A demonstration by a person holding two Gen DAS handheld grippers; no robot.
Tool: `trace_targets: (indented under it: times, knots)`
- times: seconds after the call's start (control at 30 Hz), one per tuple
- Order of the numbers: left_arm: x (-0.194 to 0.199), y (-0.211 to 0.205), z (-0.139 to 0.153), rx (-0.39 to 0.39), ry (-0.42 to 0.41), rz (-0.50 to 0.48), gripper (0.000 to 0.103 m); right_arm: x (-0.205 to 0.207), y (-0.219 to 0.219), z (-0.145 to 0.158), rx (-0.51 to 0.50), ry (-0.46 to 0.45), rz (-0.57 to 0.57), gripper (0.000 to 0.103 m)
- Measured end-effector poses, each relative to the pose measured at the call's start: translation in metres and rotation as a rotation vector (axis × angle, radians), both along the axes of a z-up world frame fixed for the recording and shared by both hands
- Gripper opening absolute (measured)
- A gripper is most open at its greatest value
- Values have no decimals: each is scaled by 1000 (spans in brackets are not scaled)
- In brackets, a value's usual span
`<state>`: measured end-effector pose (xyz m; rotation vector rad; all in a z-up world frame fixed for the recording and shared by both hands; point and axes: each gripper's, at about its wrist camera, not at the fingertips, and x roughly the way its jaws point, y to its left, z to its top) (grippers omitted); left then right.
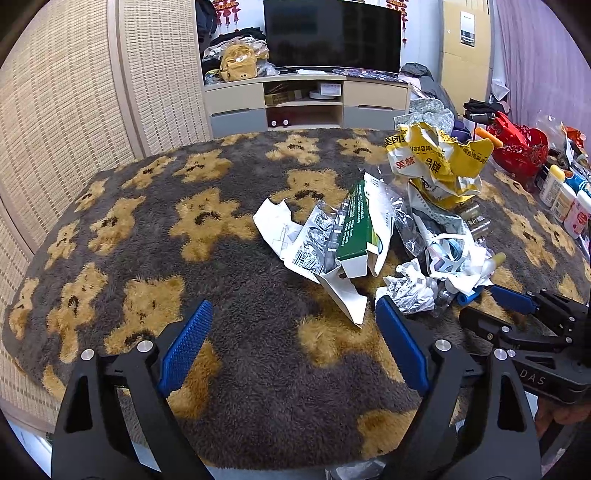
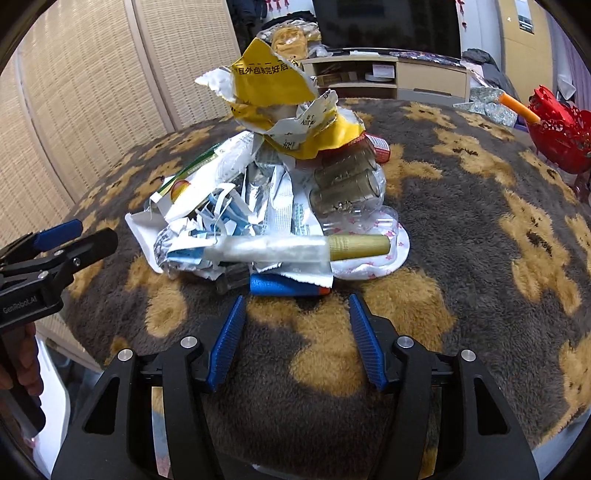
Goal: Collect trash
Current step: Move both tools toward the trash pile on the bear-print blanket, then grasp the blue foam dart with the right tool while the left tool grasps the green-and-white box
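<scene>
Home living room: television [image 1: 332,35] on media cabinet [image 1: 306,99], bear-patterned plush cover [image 1: 221,221].

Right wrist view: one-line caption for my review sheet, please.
Right claw, open and empty, faces a blue foam tube at the near edge of a trash pile on a bear-patterned blanket.

Both wrist views look steeply down, close, sharing the trash pile [image 1: 406,236].

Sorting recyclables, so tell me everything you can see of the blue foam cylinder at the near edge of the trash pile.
The blue foam cylinder is a short, matte, spongy-looking tube lying on its side on the bear-patterned blanket. An orange tip shows at its right end. Torn white paper overlaps its top. It sits just ahead of the right tongs, which are open and not touching it.
</scene>
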<state>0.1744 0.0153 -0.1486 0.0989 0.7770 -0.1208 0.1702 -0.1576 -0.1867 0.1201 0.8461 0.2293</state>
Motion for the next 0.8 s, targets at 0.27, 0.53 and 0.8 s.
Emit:
trace_targets:
  times: [0.27,0.53,0.8]
  knots:
    - [14,1,-9,-29,17,-6,82,14,4,-1,-9,-24,-20,45]
    - [26,-7,-23,-50,58,-34,65,7,-2,6,-2,-53,-16,45]
    - [33,-9,-34,-97,90,-56,30,-2,-5,19,1,-86,-9,45]
